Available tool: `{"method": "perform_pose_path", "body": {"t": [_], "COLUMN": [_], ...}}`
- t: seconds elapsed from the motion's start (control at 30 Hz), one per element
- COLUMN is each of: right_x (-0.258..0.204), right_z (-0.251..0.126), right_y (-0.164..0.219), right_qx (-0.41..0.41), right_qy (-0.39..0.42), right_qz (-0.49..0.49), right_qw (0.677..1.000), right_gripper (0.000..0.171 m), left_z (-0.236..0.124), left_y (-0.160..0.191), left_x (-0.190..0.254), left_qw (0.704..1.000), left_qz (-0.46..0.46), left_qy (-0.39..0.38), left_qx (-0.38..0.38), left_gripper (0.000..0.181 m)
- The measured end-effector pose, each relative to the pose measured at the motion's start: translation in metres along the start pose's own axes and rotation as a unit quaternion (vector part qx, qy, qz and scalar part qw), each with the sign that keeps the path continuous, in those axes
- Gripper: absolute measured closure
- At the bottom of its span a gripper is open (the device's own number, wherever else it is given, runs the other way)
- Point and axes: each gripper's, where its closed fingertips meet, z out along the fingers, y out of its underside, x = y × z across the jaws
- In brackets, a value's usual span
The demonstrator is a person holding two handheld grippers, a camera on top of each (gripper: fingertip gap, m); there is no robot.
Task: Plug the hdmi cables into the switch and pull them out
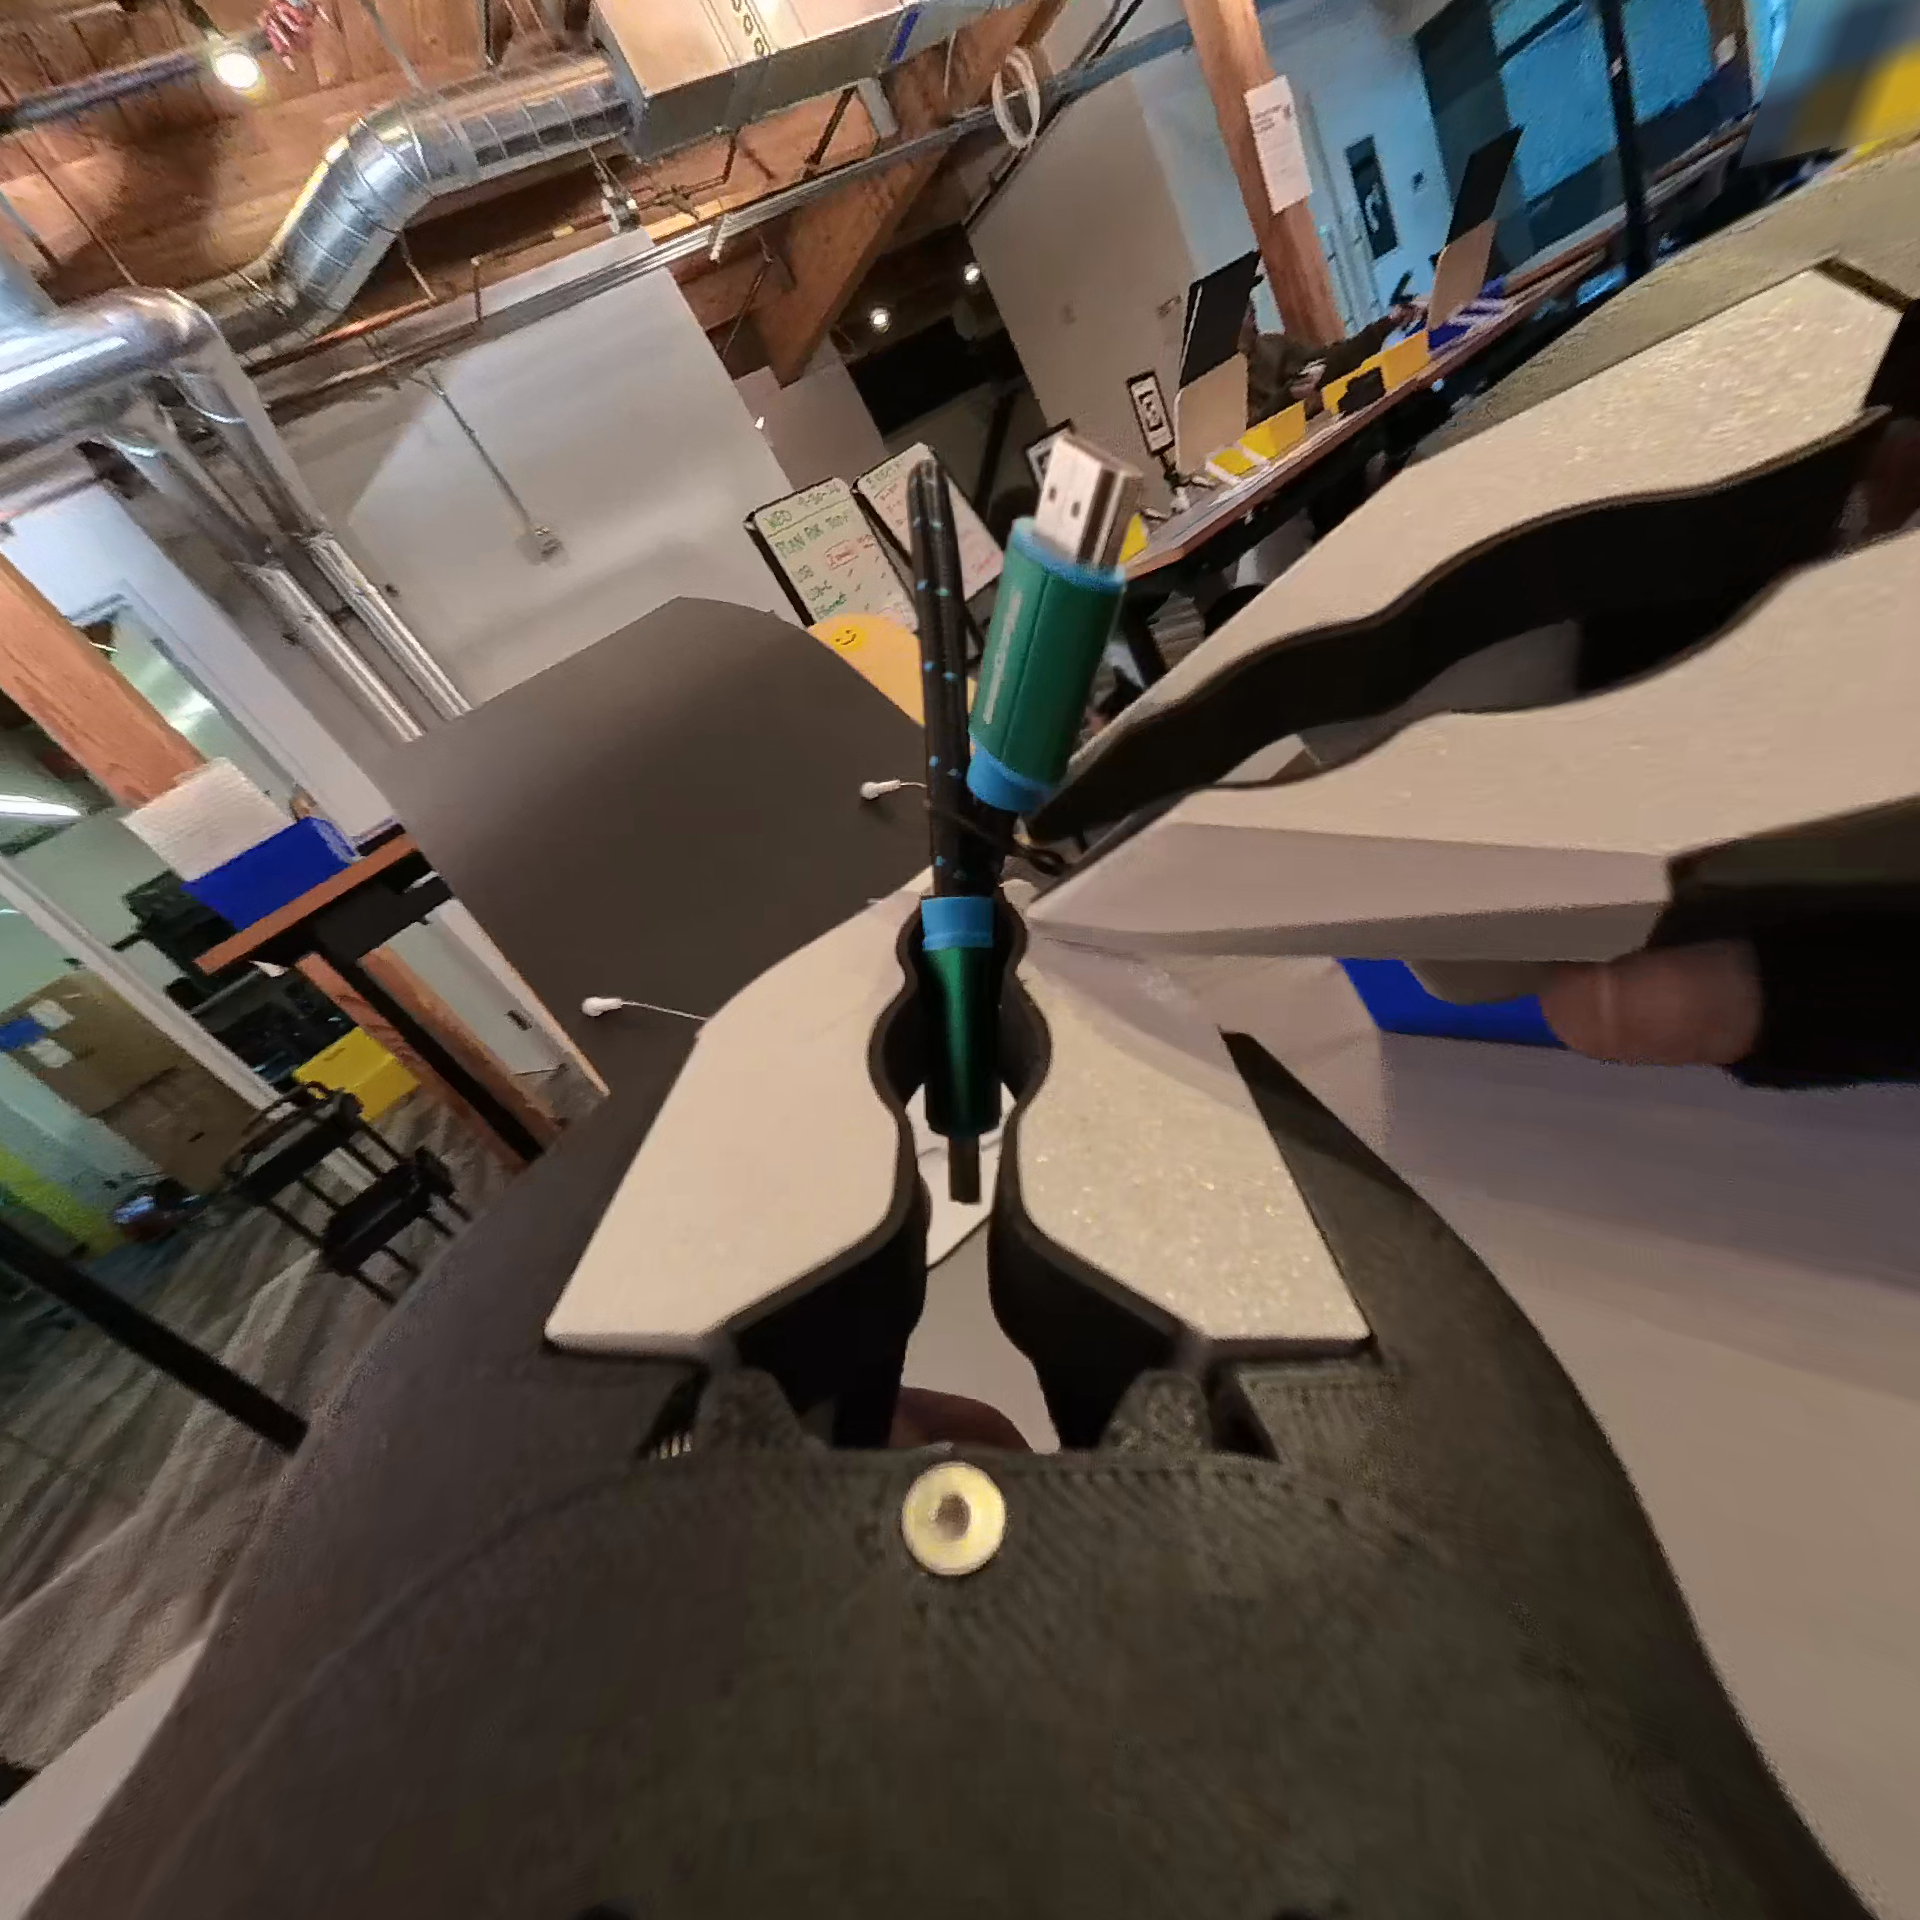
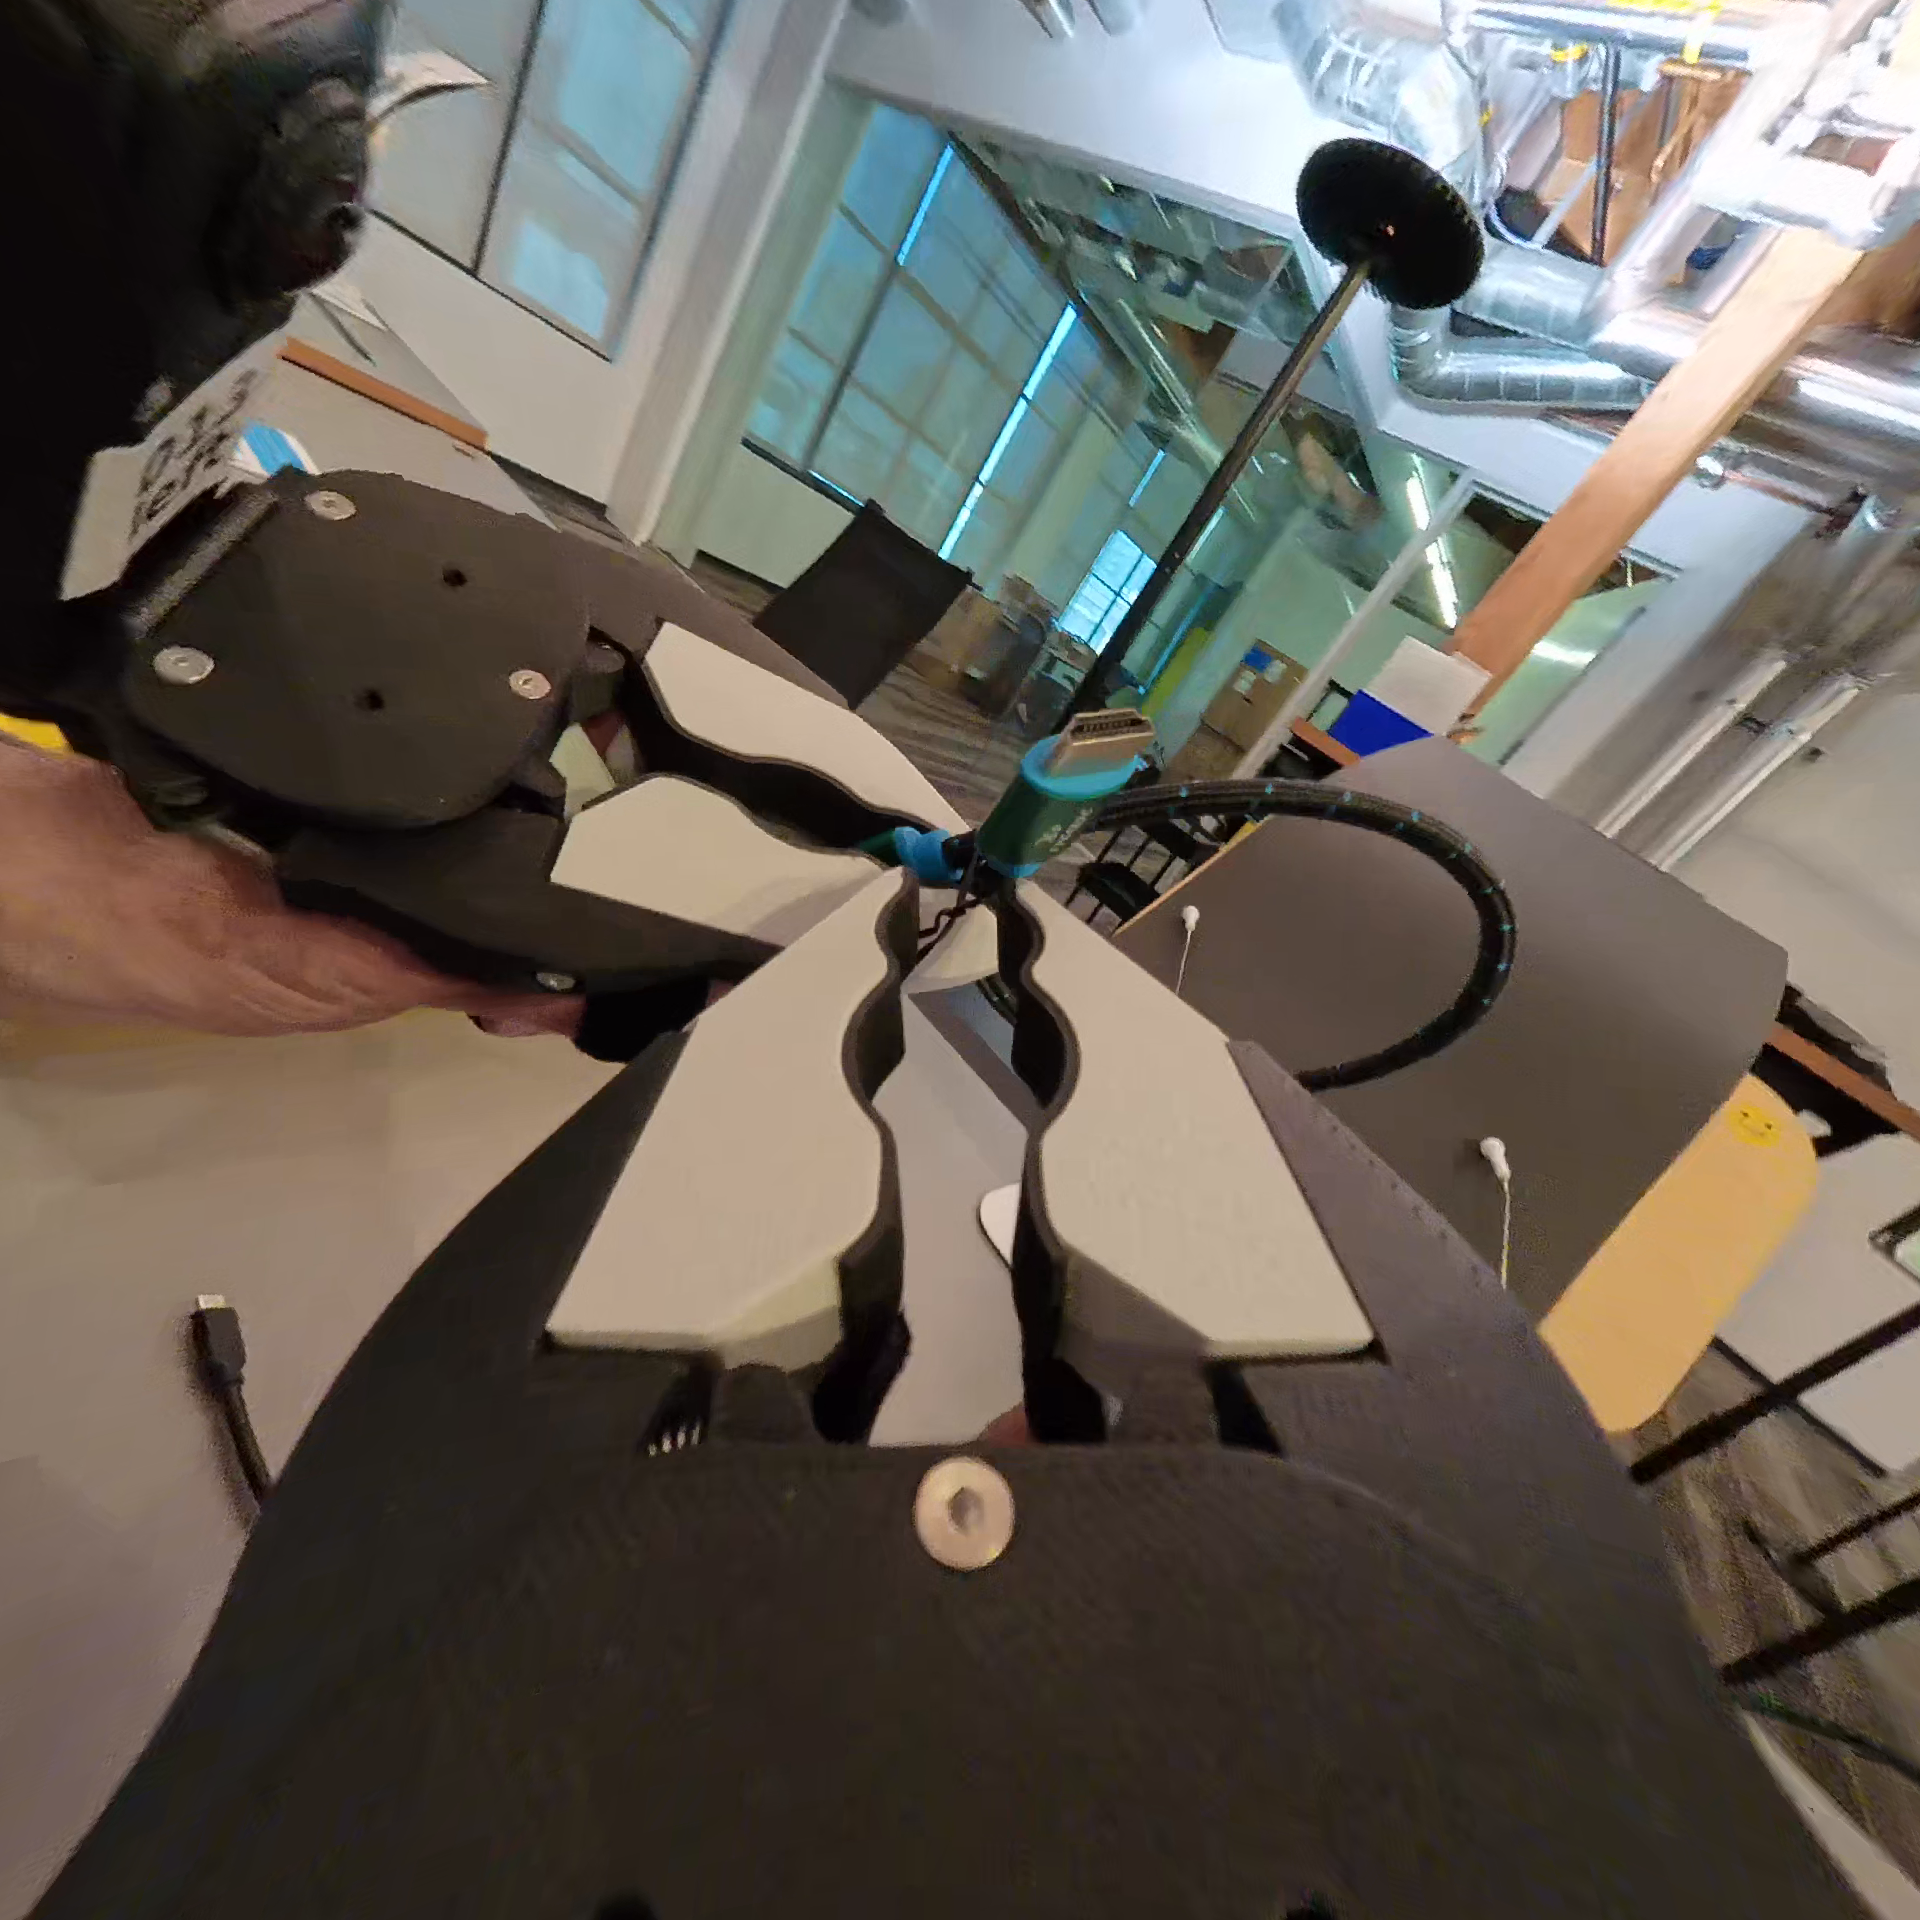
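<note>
Clamping on one green HDMI connector (image 1: 958,1039): the left gripper (image 1: 961,920) has its jaws closed onto the barrel just behind the blue collar; the plug end is hidden below, between the pale jaw pads. A second green HDMI connector (image 1: 1044,665) stands nearly upright above it, with its bare metal plug (image 1: 1086,499) pointing up and away, clear of everything. The right gripper (image 2: 951,899) comes in from the side with its tips almost touching the left gripper's tips. Its jaws show only a narrow wavy gap, and a thin black tie (image 2: 935,930) runs through it. Can't tell whether they're actually pinching the tie or just around it; that spot is small and cluttered. The braided cable (image 2: 1475,914), black with blue flecks, loops out to the right and back down; its lower end is cut off behind the right jaw. The whole bundle is held up off the grey surface (image 2: 156,1143), with open air around it. A hand (image 2: 156,914) grips the left tool body, its upper part blurred. A dark panel (image 2: 1610,935) with rounded corners sits beyond the loop. A small black plug lead (image 2: 218,1340) lies flat on the surface, well apart and partly hidden by the right gripper body.
</note>
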Motion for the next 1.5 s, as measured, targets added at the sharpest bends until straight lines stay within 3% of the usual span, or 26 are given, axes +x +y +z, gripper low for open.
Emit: {"method": "perform_pose_path", "body": {"t": [0.13,0.6,1.13,1.27,1.4,1.43,1.5], "right_x": [0.005,0.009,0.009,0.009,0.006,0.003,-0.002], "right_z": [0.004,0.005,0.001,-0.001,-0.004,-0.003,-0.002], "right_y": [0.007,0.007,0.002,-0.002,-0.012,-0.011,-0.011], "right_qx": [-0.018,-0.003,0.038,0.068,0.122,0.122,0.127], "right_qy": [0.011,-0.008,-0.09,-0.142,-0.229,-0.236,-0.239], "right_qz": [0.066,0.173,0.276,0.374,0.53,0.546,0.53], "right_qw": [0.998,0.985,0.956,0.914,0.808,0.795,0.804], "right_gripper": [0.168,0.17,0.171,0.171,0.171,0.171,0.171], "left_z": [0.0,-0.003,-0.005,-0.006,-0.005,-0.005,-0.006], "left_y": [0.003,-0.006,-0.011,-0.014,-0.009,-0.009,-0.009], "left_x": [-0.006,-0.01,-0.001,-0.001,-0.009,-0.01,-0.011], "left_qw": [0.999,0.996,1.0,0.999,0.998,0.998,0.998], "left_qz": [0.026,0.072,0.007,-0.006,-0.042,-0.048,-0.041], "left_qy": [-0.029,-0.053,0.02,0.029,0.026,0.027,0.026], "left_qx": [-0.015,-0.009,0.023,0.038,0.039,0.04,0.042], "left_gripper": [0.174,0.174,0.174,0.174,0.173,0.173,0.173]}}
